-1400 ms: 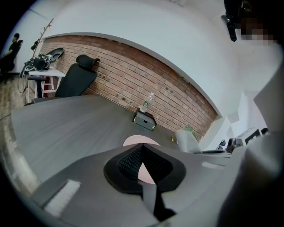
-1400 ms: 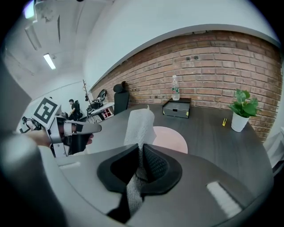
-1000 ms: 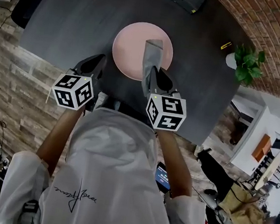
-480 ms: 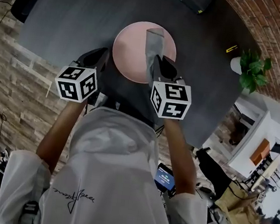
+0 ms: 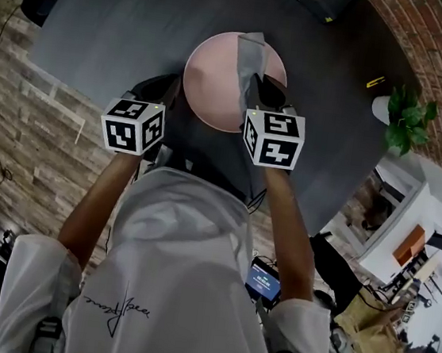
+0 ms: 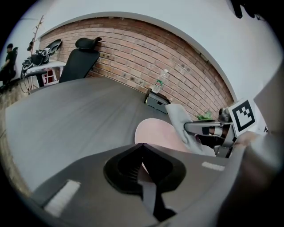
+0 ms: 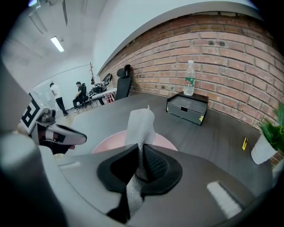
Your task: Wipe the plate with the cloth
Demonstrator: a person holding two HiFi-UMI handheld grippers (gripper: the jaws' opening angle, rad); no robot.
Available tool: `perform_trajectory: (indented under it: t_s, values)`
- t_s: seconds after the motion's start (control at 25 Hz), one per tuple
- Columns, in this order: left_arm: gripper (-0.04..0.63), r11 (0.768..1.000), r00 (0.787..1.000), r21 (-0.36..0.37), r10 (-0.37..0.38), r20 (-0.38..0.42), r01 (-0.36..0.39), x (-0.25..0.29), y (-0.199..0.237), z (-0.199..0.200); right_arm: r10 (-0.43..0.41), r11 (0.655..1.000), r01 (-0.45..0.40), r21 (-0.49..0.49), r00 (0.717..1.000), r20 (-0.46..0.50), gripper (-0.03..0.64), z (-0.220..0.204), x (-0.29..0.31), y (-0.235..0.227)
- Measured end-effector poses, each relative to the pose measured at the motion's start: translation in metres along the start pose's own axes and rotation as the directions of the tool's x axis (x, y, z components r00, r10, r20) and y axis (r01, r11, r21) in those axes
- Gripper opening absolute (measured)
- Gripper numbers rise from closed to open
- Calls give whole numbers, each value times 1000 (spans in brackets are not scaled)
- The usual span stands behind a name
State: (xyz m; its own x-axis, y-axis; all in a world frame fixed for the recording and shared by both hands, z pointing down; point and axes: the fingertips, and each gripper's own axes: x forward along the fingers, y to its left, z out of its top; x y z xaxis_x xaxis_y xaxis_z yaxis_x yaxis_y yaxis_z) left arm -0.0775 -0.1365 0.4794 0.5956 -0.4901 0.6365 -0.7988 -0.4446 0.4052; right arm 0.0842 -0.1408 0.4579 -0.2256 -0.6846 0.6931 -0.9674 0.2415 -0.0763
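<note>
Our right gripper clamps its fingers on the grey woven cloth over the round pink plate for wiping; the left gripper has its fingers together, empty.

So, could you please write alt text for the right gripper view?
The right tool is shut on a grey cloth that stands up above a pink plate on a dark table. The left tool is near the plate's left edge; a dark box with a bottle on it stands before a brick wall.
</note>
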Motion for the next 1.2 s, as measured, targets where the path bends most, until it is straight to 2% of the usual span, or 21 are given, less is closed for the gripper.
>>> perform_trajectory:
  t_s: [0.16,0.28,0.64,0.84,1.2]
  values:
    - [3,999,1000,-46,-6,3,6,3,4,-4,7,999,-8,-42,1000,-29,25,-5,13,1]
    - [6,999,1000,-53,0,-12,-1,8,6,-7,13,997,-17,-82,999,-52,26,-10,23,2]
    - [21,996,998,-88,18,-53,-22,24,10,-17,7,995,-14,-94,997,-80,26,-18,32,-8]
    - [21,997,997,-62,40,-69,-44,27,12,-23,4,991,-19,-133,994,-113,32,-26,42,-14]
    - [21,996,997,-80,29,-68,-34,30,11,-24,-10,990,-14,-140,986,-168,41,-33,65,-19]
